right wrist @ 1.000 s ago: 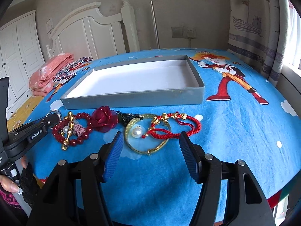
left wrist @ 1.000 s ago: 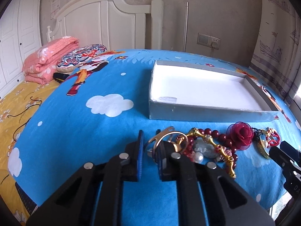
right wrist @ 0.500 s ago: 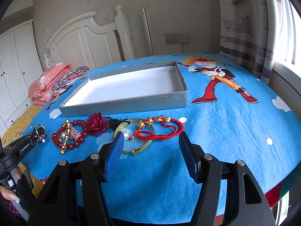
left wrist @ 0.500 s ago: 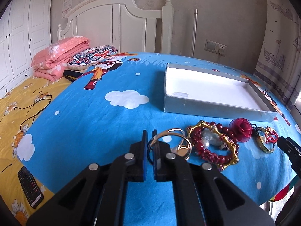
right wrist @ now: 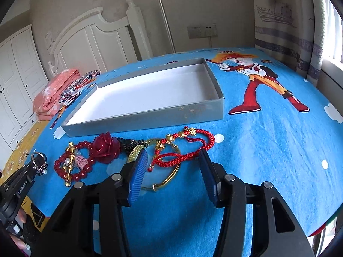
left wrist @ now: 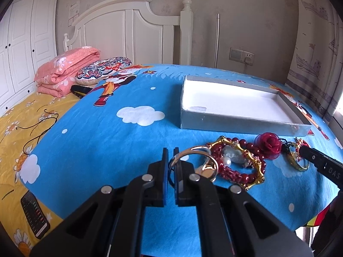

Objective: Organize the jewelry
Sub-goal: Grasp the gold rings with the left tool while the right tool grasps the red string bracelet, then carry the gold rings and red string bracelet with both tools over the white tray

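The left gripper (left wrist: 170,150) was clamped on a thin ring (left wrist: 194,162), the hoop caught between its closed pads and lifted off the bed (left wrist: 107,150). The right gripper (right wrist: 173,158) hovered over the red cord bracelet (right wrist: 184,150), its jaws closing, with the cord between them but neither pad yet pressing on it.

The step looked like a double pick, each piece bound for the box (right wrist: 150,117). To do it well, the right pads probably needed to come low enough to pinch the cord alone. A gold bangle (right wrist: 169,177) lay under the bracelet, overlapping it, and a careless close could have caught both or dragged the bangle along. A grip on the knotted stretch near the gold charms (right wrist: 171,138) would likely have held better than one on the loose end. The left pads held very little metal, so a level, unhurried carry seemed wise.

The box sat further from the bed's near edge, empty, its near wall just behind the jewelry row. That wall stood between the pieces and its floor, so both loads would have had to clear it. A red rose (right wrist: 104,147) and a bead bracelet (right wrist: 70,165) lay between the two grippers, close enough to snag. A phone (left wrist: 35,214) lay on the yellow quilt (left wrist: 19,117) at the left, well apart, and folded bedding (left wrist: 64,72) rested by the headboard (left wrist: 128,32).
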{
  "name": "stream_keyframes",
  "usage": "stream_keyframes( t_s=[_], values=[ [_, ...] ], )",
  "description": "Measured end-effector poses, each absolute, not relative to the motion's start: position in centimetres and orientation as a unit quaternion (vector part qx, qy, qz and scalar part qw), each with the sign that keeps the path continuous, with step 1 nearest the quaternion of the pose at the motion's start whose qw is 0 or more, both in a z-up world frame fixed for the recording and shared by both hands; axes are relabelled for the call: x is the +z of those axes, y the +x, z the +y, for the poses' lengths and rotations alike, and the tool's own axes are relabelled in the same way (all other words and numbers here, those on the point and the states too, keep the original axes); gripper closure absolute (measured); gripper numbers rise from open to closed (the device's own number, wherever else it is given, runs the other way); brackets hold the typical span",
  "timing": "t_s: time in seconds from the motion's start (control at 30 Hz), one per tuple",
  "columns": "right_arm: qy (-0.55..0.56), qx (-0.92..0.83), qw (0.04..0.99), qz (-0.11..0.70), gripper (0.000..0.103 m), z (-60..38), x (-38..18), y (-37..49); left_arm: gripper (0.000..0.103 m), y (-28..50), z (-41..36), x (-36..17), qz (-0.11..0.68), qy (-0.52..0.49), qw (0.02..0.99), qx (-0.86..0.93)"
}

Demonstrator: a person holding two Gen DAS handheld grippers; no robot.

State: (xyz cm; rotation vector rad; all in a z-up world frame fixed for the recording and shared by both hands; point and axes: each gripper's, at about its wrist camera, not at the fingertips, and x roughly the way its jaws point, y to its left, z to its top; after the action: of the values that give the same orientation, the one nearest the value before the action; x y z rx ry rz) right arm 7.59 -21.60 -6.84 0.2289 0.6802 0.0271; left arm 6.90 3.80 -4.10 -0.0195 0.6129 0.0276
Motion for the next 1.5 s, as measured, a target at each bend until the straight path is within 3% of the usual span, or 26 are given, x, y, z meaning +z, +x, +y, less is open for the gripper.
stream_keyframes(
  t_s=[0.1, 0.2, 0.7, 0.9, 1.07, 1.27, 1.3, 1.33, 1.5],
  values=[
    [0.123, 0.030, 0.933, 0.337, 0.088, -21.9, -7.1, 8.1, 0.098, 7.1, 4.0, -4.3, 0.305, -0.013, 0.952, 0.015],
    [0.112, 0.033, 0.936, 0.332, 0.093, -21.8, -7.2, 8.0, 0.098, 7.2, 4.0, -4.5, 0.308, -0.016, 0.951, 0.015],
    [0.063, 0.030, 0.963, 0.261, 0.094, -21.3, -3.6, 4.1, 0.098, 5.9, 3.8, -3.3, 0.288, -0.010, 0.958, 0.012],
    [0.062, 0.036, 0.937, 0.342, 0.093, -21.4, -6.6, 6.4, 0.098, 5.9, 3.7, -3.4, 0.294, -0.011, 0.956, 0.011],
    [0.085, 0.044, 0.926, 0.366, 0.084, -21.7, -6.6, 7.4, 0.098, 6.0, 3.8, -3.5, 0.296, -0.011, 0.955, 0.013],
    [0.106, 0.051, 0.913, 0.390, 0.084, -22.3, -6.4, 9.6, 0.098, 6.2, 4.0, -3.7, 0.299, -0.013, 0.954, 0.015],
    [0.098, 0.051, 0.916, 0.386, 0.085, -22.1, -6.3, 9.6, 0.098, 6.3, 4.0, -3.7, 0.300, -0.013, 0.954, 0.016],
    [0.093, 0.048, 0.922, 0.373, 0.095, -22.0, -6.0, 9.2, 0.098, 6.3, 4.1, -3.8, 0.300, -0.013, 0.954, 0.016],
    [0.044, 0.037, 0.947, 0.315, 0.095, -20.6, -4.6, 6.9, 0.098, 6.2, 3.9, -3.6, 0.294, -0.009, 0.956, 0.014]
  ],
)
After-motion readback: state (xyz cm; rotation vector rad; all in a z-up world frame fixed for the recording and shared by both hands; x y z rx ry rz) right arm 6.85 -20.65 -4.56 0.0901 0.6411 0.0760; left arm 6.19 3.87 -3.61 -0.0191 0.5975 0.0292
